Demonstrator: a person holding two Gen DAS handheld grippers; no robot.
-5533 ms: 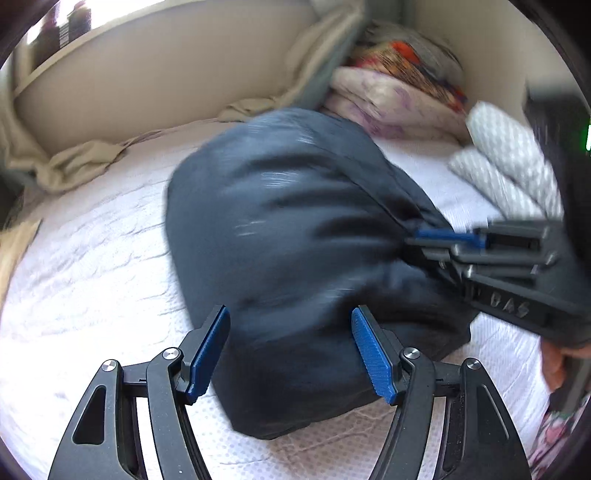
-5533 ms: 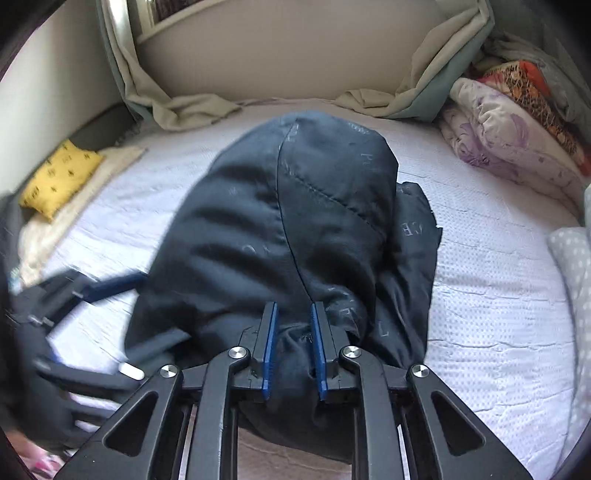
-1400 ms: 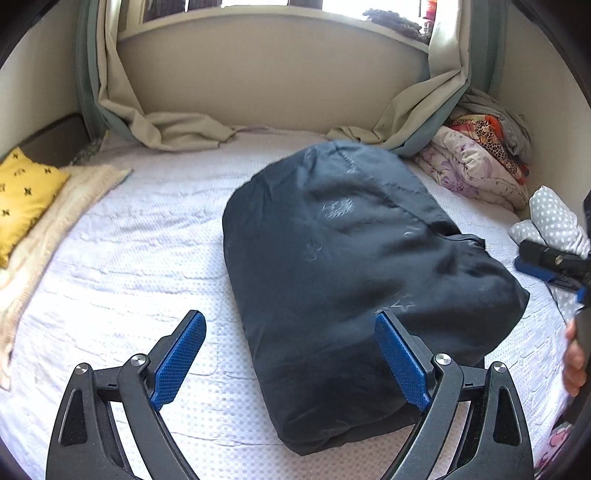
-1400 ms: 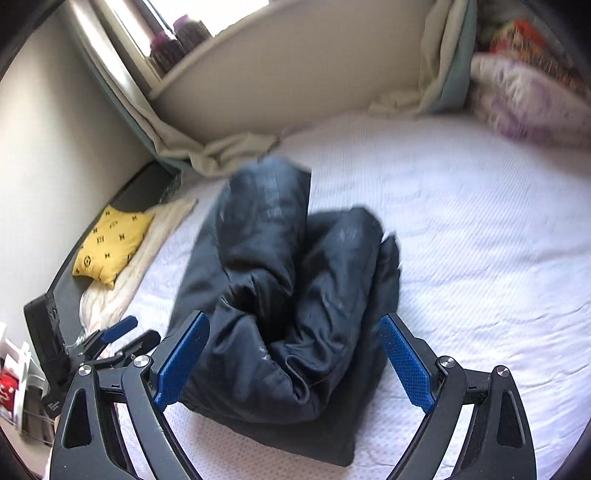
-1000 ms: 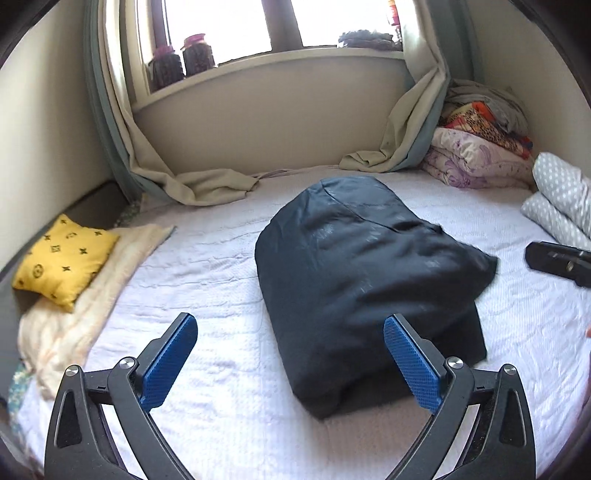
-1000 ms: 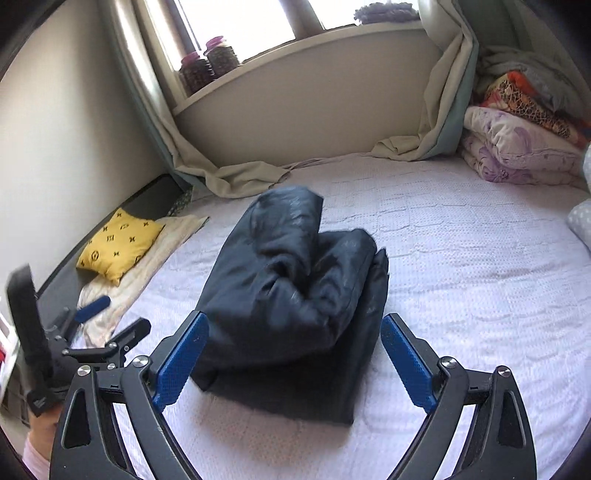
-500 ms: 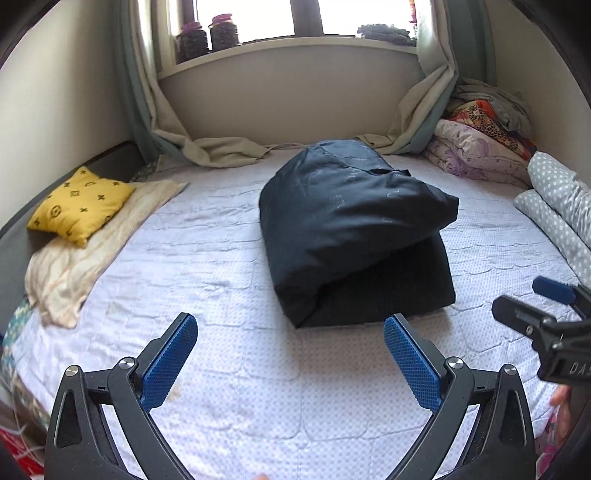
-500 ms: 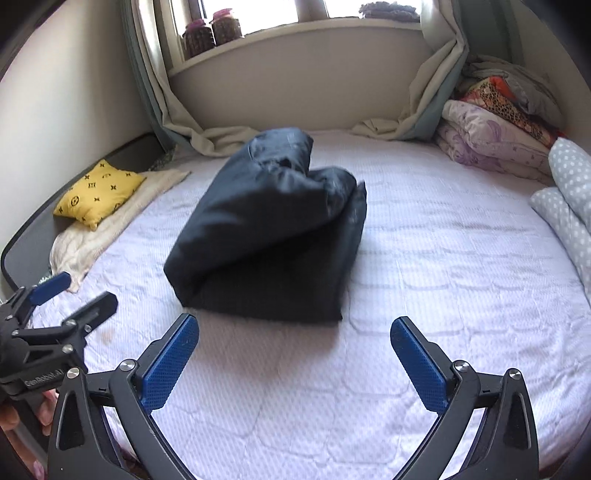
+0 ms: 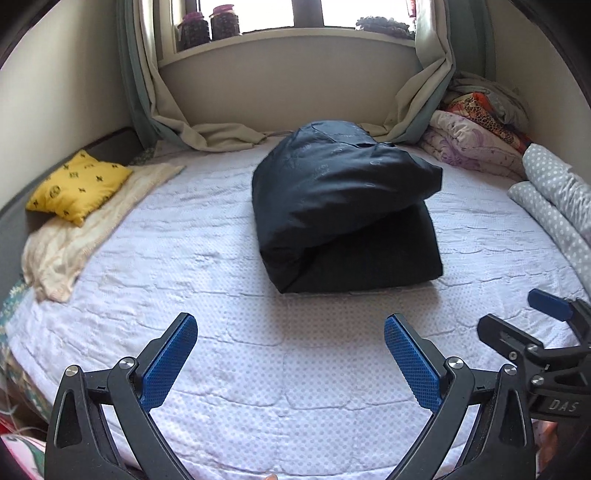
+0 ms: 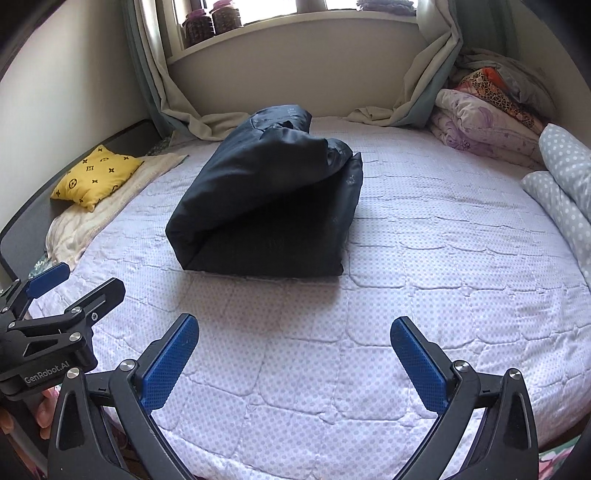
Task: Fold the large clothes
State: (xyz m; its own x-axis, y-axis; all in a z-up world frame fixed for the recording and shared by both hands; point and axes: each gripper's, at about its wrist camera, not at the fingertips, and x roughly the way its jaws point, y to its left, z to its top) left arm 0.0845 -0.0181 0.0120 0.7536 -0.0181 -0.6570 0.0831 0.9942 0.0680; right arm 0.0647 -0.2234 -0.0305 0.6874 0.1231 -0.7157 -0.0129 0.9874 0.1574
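A dark navy padded jacket [image 9: 343, 210] lies folded into a thick bundle in the middle of the bed [image 9: 258, 350], its top layer puffed up over the bottom one; it also shows in the right wrist view [image 10: 269, 206]. My left gripper [image 9: 290, 325] is open over bare quilt, well short of the jacket, with nothing between its blue pads. My right gripper [image 10: 293, 328] is open too, wide, and empty above the quilt in front of the bundle. Each gripper appears at the edge of the other's view: the right one [image 9: 517, 317], the left one [image 10: 81, 284].
A yellow cushion [image 9: 79, 184] on a cream blanket [image 9: 74, 243] lies along the left edge. Folded quilts [image 9: 476, 140] and a dotted pillow [image 9: 554, 192] are stacked at the right. Curtains [image 9: 221, 136] drape onto the bed's far side under a window sill with jars [image 9: 207, 26].
Both grippers have pulled back from the jacket toward the near edge of the bed and sunk lower. The jacket now sits farther off, untouched, and the right jaws stand slightly wider.
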